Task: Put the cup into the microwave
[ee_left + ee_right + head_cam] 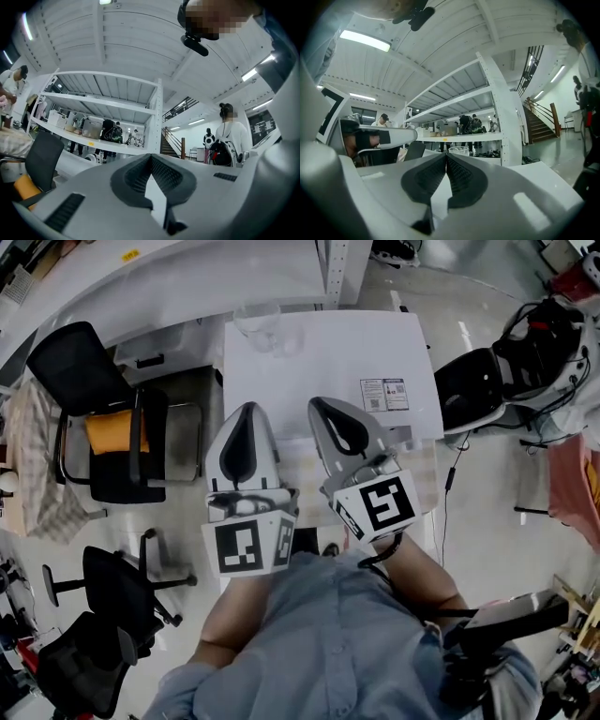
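Note:
A clear plastic cup stands upright at the far left corner of the white table. In the right gripper view the cup shows just above the jaw tips, still some way ahead. Both grippers are held side by side over the table's near edge, pointing toward the far side. My left gripper has its jaws closed tip to tip with nothing between them, as the left gripper view confirms. My right gripper is likewise shut and empty. No microwave is in view.
A paper label lies on the table's right part. A black office chair with an orange cushion stands at the left, with more chairs lower left. A black seat and cables are at the right. White shelving and people stand behind.

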`<state>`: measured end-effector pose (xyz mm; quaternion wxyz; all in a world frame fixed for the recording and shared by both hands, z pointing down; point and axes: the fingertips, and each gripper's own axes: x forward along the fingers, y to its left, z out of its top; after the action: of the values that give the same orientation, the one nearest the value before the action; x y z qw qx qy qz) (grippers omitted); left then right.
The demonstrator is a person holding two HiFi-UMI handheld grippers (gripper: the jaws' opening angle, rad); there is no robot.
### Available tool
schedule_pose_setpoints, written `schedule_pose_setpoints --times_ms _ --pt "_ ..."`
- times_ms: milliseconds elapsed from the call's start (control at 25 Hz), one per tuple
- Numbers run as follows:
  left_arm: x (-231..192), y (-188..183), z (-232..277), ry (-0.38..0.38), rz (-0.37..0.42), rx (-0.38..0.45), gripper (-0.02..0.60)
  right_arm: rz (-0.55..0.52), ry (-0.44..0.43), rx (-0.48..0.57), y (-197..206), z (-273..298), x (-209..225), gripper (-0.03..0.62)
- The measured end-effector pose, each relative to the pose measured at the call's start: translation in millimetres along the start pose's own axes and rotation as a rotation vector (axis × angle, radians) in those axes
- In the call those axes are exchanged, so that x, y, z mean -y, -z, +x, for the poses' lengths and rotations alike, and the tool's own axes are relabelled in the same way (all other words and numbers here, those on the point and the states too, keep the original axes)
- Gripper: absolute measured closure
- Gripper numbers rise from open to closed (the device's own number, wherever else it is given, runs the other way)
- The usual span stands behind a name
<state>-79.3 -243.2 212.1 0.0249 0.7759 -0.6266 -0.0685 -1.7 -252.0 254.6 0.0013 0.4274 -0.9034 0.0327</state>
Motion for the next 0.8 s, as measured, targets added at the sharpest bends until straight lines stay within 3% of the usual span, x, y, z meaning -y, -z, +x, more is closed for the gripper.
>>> schedule_pose_setpoints --times_ms 440,800 --pt "-50 25 56 -0.030 -0.062 -0.044 0.575 0.003 -0.005 -0.101 32 77 19 0.563" --pt "-77 50 83 -0.065 -0.101 -0.074 0.575 -0.019 0.023 -0.155 57 123 38 0.486"
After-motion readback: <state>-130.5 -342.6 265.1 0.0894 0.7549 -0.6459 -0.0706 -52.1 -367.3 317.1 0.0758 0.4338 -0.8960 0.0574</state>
